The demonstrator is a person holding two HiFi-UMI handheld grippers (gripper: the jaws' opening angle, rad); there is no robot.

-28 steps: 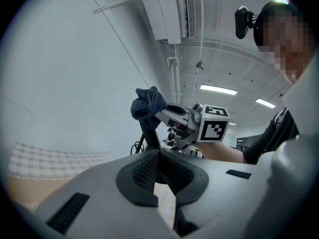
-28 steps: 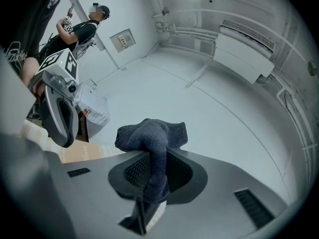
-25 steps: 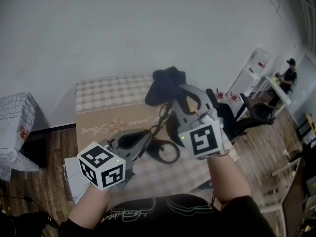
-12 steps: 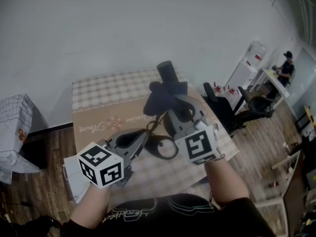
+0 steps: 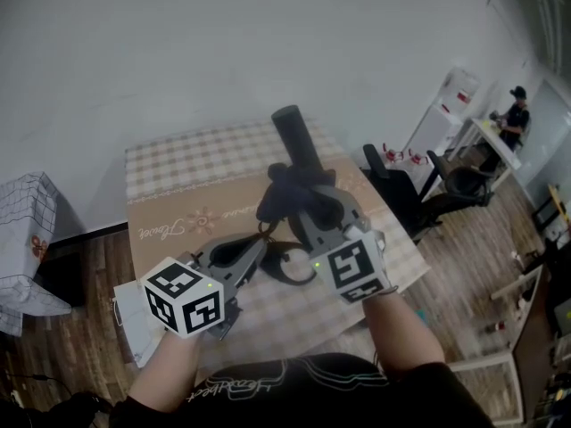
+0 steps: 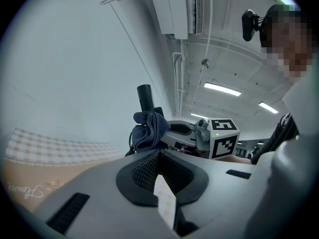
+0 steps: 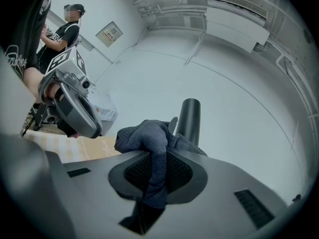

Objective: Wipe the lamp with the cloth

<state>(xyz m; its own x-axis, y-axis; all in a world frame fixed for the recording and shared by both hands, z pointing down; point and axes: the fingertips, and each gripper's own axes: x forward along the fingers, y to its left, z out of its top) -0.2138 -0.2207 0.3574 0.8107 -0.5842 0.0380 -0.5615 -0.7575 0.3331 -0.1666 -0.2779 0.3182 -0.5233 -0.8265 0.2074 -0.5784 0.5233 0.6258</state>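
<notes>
A black lamp stands on the checked table [image 5: 178,163], its tube head [image 5: 293,136] pointing up and away and its ring base [image 5: 287,270] near me. My right gripper [image 5: 301,205] is shut on a dark blue cloth [image 5: 285,193], which is bunched against the lamp just below the head. The right gripper view shows the cloth [image 7: 149,138] pinched in the jaws with the lamp head [image 7: 188,116] right behind it. My left gripper [image 5: 260,243] is low by the lamp base, jaws shut, only a pale strip [image 6: 164,203] between the pads.
Black office chairs [image 5: 397,185] stand off the table's right side, with white cabinets and a person [image 5: 515,114] beyond. A checked-cloth stand [image 5: 27,212] is at the left. A white sheet [image 5: 134,319] hangs at the table's near left corner.
The right gripper slid the cloth down the lamp toward me, uncovering the tube head that it wrapped a second ago. The left gripper has stayed put.
</notes>
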